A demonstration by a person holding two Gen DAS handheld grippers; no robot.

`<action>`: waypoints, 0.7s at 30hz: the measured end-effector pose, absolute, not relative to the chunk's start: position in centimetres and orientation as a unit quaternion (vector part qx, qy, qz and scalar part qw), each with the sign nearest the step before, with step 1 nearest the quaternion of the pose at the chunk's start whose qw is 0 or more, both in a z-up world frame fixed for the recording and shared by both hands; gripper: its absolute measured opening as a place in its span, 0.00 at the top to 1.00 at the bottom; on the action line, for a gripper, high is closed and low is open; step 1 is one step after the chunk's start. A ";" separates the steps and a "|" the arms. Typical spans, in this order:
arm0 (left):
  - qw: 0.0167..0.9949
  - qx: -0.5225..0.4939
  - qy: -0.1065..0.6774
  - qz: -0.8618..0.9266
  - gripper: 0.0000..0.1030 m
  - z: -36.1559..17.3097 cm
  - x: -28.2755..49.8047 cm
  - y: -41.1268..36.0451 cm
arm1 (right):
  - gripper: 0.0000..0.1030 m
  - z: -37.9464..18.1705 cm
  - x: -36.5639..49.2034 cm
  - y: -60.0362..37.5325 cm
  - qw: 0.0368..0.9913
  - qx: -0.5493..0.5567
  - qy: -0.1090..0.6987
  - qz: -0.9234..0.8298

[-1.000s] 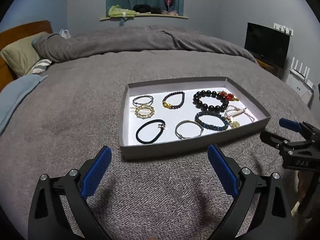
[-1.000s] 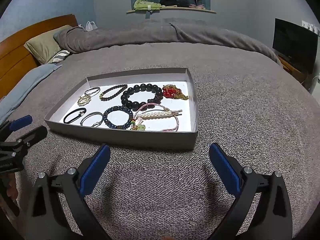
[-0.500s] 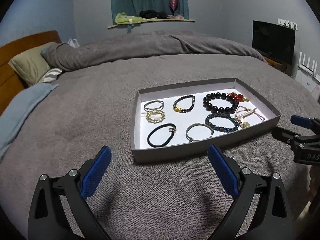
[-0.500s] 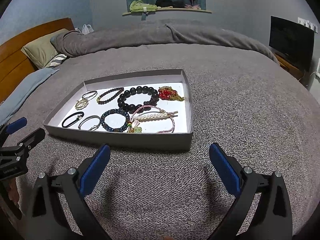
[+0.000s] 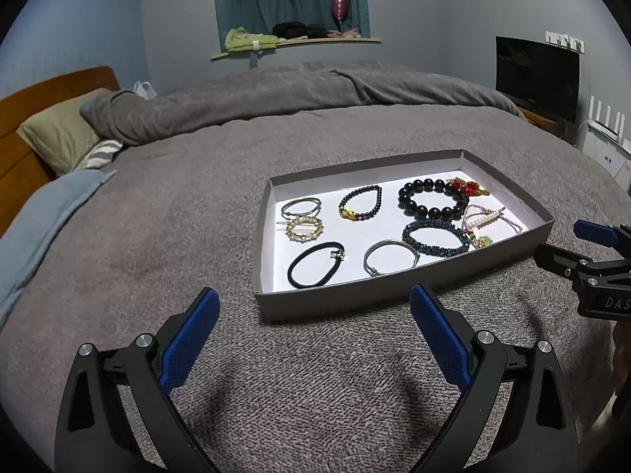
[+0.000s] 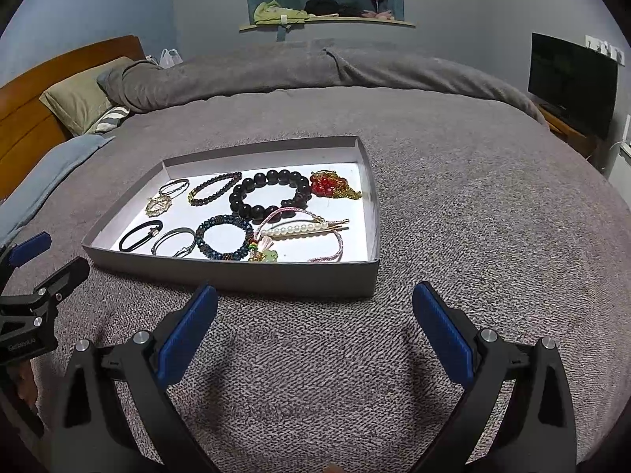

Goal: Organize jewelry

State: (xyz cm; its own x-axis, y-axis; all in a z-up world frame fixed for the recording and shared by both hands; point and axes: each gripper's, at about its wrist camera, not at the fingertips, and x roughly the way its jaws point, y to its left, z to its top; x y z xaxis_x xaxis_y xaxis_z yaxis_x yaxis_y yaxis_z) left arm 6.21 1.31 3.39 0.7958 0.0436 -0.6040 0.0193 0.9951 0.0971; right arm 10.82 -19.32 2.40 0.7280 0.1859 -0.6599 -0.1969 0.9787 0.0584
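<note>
A shallow grey tray [image 5: 355, 301] [image 6: 236, 276] lies on the grey blanket and holds several pieces of jewelry: a black hair tie [image 5: 315, 264], a silver bangle [image 5: 390, 257], a blue beaded bracelet [image 5: 435, 233] [image 6: 224, 236], a big black bead bracelet [image 5: 432, 197] [image 6: 270, 193], a gold ring clip [image 5: 304, 228], a pearl clip [image 6: 299, 229] and a red cluster [image 6: 329, 185]. My left gripper [image 5: 313, 335] is open and empty, short of the tray's near left corner. My right gripper [image 6: 315, 331] is open and empty, short of the tray's near right corner.
The bed's folded duvet [image 5: 315, 90] lies behind the tray. Pillows [image 5: 59, 134] and a wooden headboard [image 5: 23, 118] are at the left. A TV [image 5: 536, 75] stands at the right. A window shelf [image 5: 295, 41] is at the back.
Both grippers have drawn back and risen a little, so the tray looks smaller and farther. In the left view the tray has shifted right. Both stay open and empty.
</note>
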 end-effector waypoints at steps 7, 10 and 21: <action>0.946 0.049 0.321 0.005 0.07 3.3 6.3 1.2 | 0.05 2.4 10.8 -19.3 0.929 -0.007 0.354 0.103; 0.946 0.049 0.322 0.005 0.07 3.2 6.3 1.1 | 0.05 2.4 10.8 -19.3 0.929 -0.009 0.354 0.104; 0.945 0.050 0.323 0.003 0.06 3.1 6.3 1.0 | 0.05 2.3 10.8 -19.2 0.929 -0.009 0.355 0.105</action>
